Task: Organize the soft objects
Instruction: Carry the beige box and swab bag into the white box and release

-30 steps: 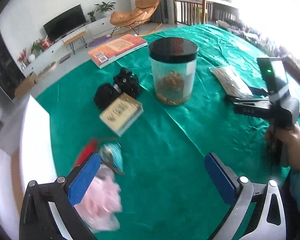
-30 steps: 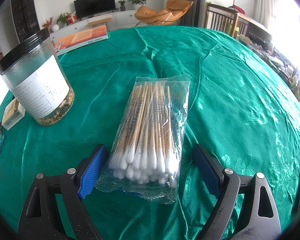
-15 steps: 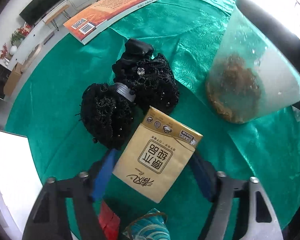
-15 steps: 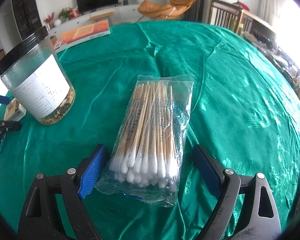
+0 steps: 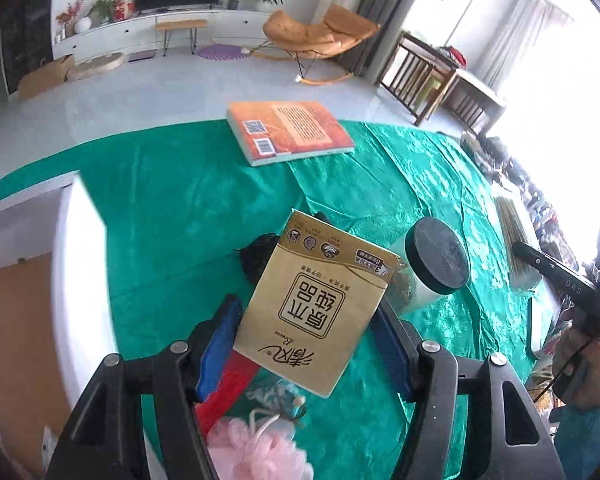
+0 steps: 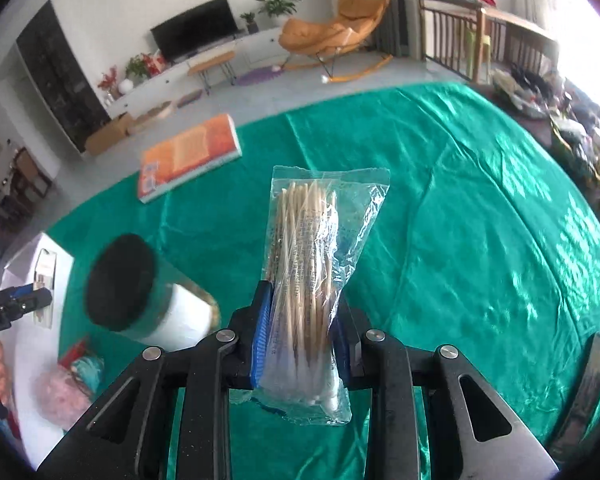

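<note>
My left gripper (image 5: 306, 338) is shut on a gold tissue pack (image 5: 314, 300) and holds it above the green tablecloth (image 5: 188, 216). Below it lie a black hair net (image 5: 256, 256), a pink bath pouf (image 5: 256, 456), a red item (image 5: 230, 384) and a teal pouch (image 5: 276, 396). My right gripper (image 6: 302, 334) is shut on a clear bag of cotton swabs (image 6: 312, 264), lifted off the table. The left gripper also shows at the left edge of the right wrist view (image 6: 16, 304).
A plastic jar with a black lid (image 5: 436, 266) (image 6: 124, 280) stands mid-table. An orange book (image 5: 288, 130) (image 6: 188, 156) lies at the far edge. A white box (image 5: 80, 280) sits at the left. A phone (image 6: 588, 392) lies at the right.
My left gripper closed on the tissue pack and lifted it off the table. My right gripper closed on the cotton swab bag and raised it.
</note>
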Motion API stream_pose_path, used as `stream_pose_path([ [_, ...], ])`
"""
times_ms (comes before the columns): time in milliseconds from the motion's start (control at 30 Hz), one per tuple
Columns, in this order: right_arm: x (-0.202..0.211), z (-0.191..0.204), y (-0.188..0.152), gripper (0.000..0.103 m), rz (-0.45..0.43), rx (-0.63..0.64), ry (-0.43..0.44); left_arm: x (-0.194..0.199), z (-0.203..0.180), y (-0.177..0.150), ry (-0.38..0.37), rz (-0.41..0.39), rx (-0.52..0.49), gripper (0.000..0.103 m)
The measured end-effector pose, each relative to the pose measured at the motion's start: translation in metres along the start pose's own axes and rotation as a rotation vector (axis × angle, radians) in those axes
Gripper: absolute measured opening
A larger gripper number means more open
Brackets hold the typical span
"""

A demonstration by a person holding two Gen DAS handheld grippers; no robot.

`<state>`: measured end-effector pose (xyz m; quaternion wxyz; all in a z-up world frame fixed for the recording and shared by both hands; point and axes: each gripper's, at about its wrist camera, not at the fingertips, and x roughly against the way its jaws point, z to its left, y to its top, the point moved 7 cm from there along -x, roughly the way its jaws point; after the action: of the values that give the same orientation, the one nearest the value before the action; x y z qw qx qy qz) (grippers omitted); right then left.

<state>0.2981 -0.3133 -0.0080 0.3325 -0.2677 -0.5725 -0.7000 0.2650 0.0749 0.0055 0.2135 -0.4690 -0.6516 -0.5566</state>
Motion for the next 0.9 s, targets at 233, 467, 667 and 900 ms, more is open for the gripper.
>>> stream_pose_path([
  [233, 0.048, 0.219, -0.017, 0.029, -0.014, 0.210, 0.371, 0.119, 0.112, -0.075, 0.268, -0.067, 0.125, 0.064],
  [467, 0.065, 0.420, -0.111, 0.037, 0.144, 0.395, 0.707, 0.200, 0.215, -0.194, 0.566, 0.005, 0.370, 0.076],
  [667, 0.036, 0.460, -0.166, 0.084, 0.262, 0.440, 0.760, 0.217, 0.239, -0.232, 0.600, -0.064, 0.524, 0.090],
  [900, 0.001, 0.290, -0.145, 0.084, -0.050, 0.384, 0.302, 0.172, 0.118, -0.186, 0.289, -0.190, 0.305, 0.090],
])
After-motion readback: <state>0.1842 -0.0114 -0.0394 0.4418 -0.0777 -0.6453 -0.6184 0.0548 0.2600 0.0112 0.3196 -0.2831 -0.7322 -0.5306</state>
